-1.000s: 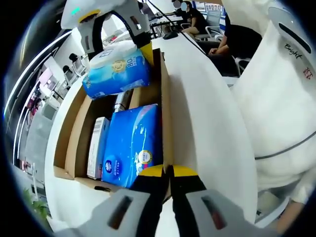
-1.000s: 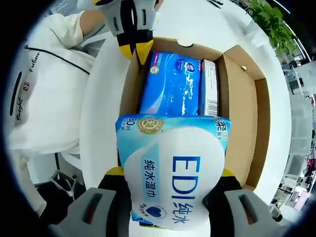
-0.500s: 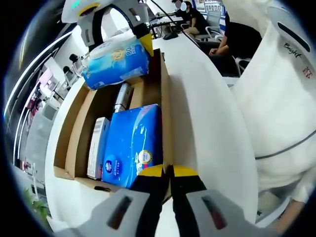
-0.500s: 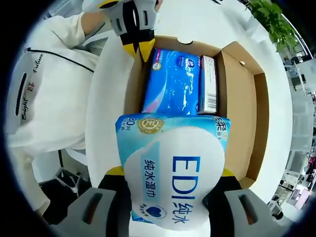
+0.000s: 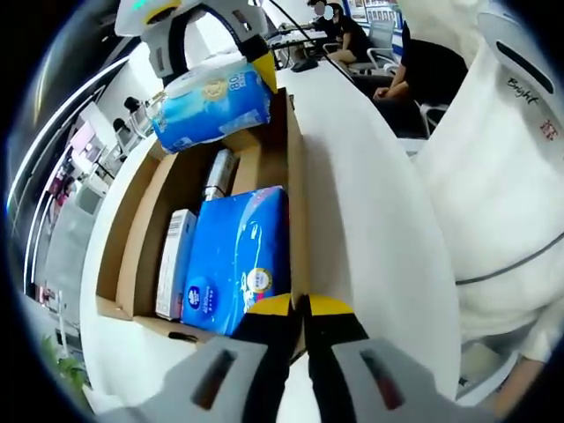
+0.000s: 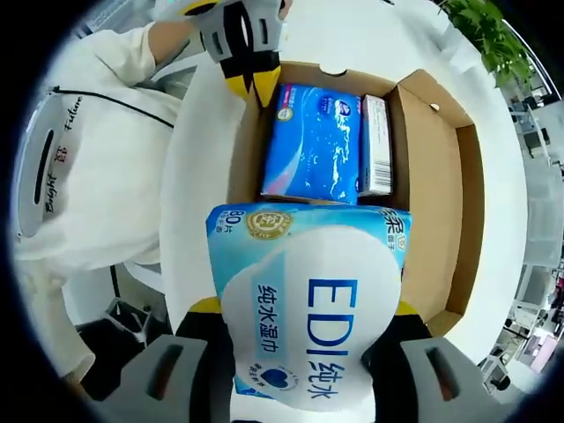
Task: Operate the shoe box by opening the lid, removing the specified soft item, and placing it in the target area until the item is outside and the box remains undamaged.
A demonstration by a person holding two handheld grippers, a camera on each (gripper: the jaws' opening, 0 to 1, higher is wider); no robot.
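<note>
Wipes pack (image 6: 308, 317) has risen since the earlier frame — now above the shoe box (image 5: 132, 238), at 11 o'clock in the left gripper view. Right tool (image 5: 211, 40) pinches it; left tool (image 5: 300, 308), pressed together, clamps the box wall. Best to lift straight, clear the rim, then carry to the surface (image 5: 370, 203). Pack's long axis crosses the box — printed face toward the right camera.

My left gripper (image 5: 300, 304) sits at six o'clock, yellow tips pressed together. My right gripper (image 6: 304, 308) grips its load wide; in the left gripper view it hangs at eleven o'clock.
</note>
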